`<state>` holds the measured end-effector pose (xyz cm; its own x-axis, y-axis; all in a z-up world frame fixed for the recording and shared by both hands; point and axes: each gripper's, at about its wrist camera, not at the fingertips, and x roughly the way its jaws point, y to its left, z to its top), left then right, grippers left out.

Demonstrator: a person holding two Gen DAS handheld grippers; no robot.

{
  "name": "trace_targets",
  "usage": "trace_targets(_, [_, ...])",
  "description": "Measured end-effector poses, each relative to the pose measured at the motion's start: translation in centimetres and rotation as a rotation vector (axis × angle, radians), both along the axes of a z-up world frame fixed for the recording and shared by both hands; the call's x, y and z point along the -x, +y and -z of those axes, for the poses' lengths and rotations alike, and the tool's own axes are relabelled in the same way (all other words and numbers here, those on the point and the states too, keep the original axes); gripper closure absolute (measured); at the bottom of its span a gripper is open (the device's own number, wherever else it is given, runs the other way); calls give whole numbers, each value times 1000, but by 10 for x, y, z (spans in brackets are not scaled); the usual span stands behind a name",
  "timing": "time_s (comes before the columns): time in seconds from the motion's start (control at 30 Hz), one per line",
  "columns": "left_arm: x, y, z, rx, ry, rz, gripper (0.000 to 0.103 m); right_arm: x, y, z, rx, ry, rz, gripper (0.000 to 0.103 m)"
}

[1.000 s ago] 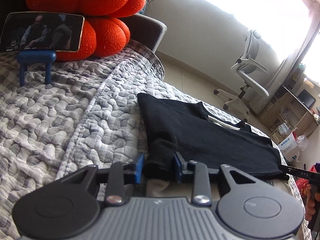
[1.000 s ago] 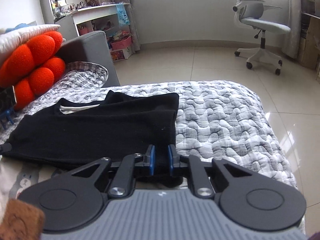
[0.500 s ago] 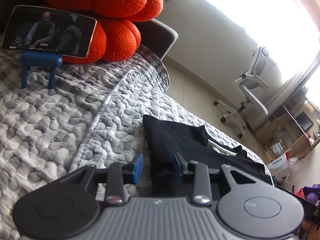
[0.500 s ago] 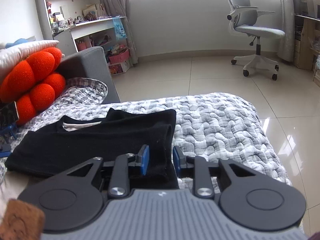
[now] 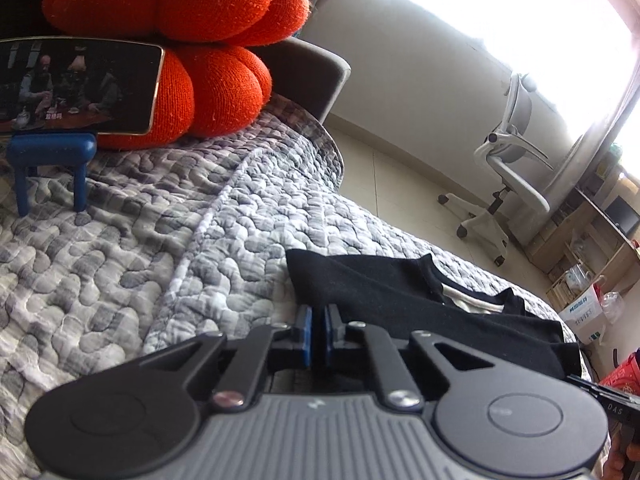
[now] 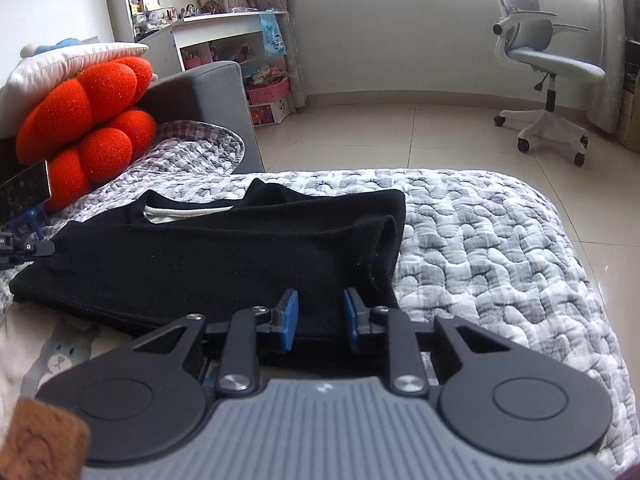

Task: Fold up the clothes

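A black shirt (image 5: 400, 300) lies folded lengthwise on the grey quilted bed (image 5: 160, 260), its white neck label showing. My left gripper (image 5: 318, 332) sits at the shirt's near left edge, its blue pads drawn almost together with dark cloth in the thin slit. In the right wrist view the shirt (image 6: 220, 260) stretches leftward to the left gripper (image 6: 24, 248) at its far corner. My right gripper (image 6: 320, 318) stands open over the near right end, where a folded sleeve lies. Cloth runs between its pads without being pinched.
An orange knotted cushion (image 5: 180, 20) and a phone (image 5: 76, 84) on a blue stand (image 5: 52, 152) sit at the head of the bed. A pale bear-print cloth (image 6: 60, 356) lies under the shirt's near edge. An office chair (image 6: 552, 68) stands on the tiled floor.
The right gripper was shut on the shirt's end and has opened. The left gripper's wide jaws have closed to a slit. The lifted near fold now lies flat on the shirt.
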<state>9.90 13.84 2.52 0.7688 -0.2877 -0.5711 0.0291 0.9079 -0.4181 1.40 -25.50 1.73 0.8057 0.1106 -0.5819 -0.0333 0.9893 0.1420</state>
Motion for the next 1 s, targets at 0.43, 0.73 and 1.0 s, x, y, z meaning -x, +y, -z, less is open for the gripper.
trace_targets(0.43, [51,-10,-5,8,-23,-7,95,8,15,6,97,-57,17,76])
trace_targets(0.73, [67,-11,5,-32,-29,-14,92,8,15,7,90,-64,21,76])
trace_targets(1.0, [72,-13,13,-28,-54,-41,89,9,16,7,91,-68,25,76])
